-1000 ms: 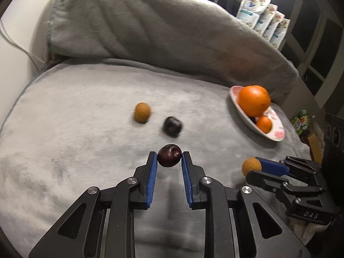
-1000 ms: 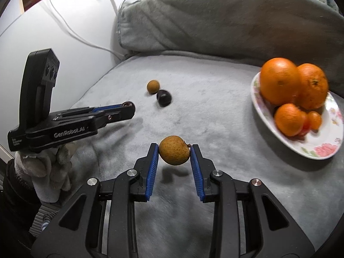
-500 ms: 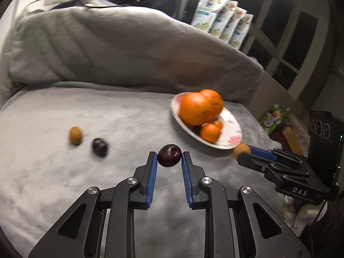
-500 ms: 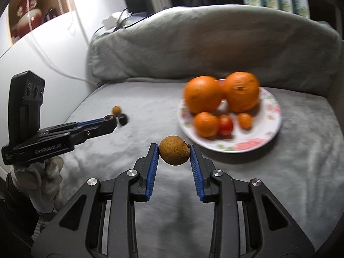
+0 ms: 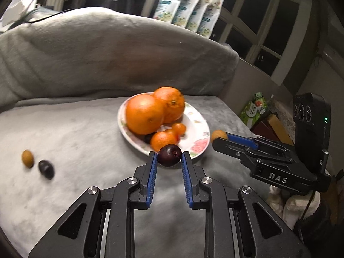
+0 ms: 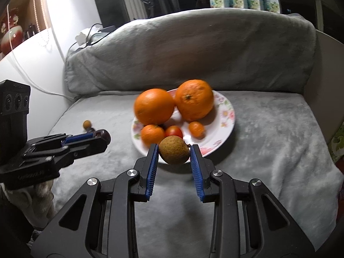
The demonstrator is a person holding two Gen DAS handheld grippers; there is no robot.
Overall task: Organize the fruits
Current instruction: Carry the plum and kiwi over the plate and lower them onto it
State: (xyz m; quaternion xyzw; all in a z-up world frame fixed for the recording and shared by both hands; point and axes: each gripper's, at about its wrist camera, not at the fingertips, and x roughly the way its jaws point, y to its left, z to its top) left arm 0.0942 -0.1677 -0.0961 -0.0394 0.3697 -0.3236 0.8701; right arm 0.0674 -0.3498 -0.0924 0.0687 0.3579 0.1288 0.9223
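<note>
My left gripper (image 5: 169, 158) is shut on a dark purple plum (image 5: 169, 155) and holds it just in front of the flowered plate (image 5: 198, 126). My right gripper (image 6: 174, 151) is shut on a brown longan (image 6: 174, 152) at the plate's near rim (image 6: 225, 126). The plate holds two big oranges (image 6: 154, 106), small tangerines and a red tomato (image 6: 173, 131). A second longan (image 5: 27, 158) and a second plum (image 5: 46, 168) lie on the grey blanket to the left. Each gripper shows in the other's view: the right one (image 5: 221, 137), the left one (image 6: 103, 136).
A grey blanket (image 6: 268, 133) covers the seat and the raised backrest (image 5: 107, 51) behind the plate. White pouches (image 5: 189, 10) stand on the ledge behind. The seat's right edge drops to boxes and a green carton (image 5: 254, 109).
Both grippers have swung from the loose fruit toward the plate, carrying their fruit. The plate now sits centred and close in both views.
</note>
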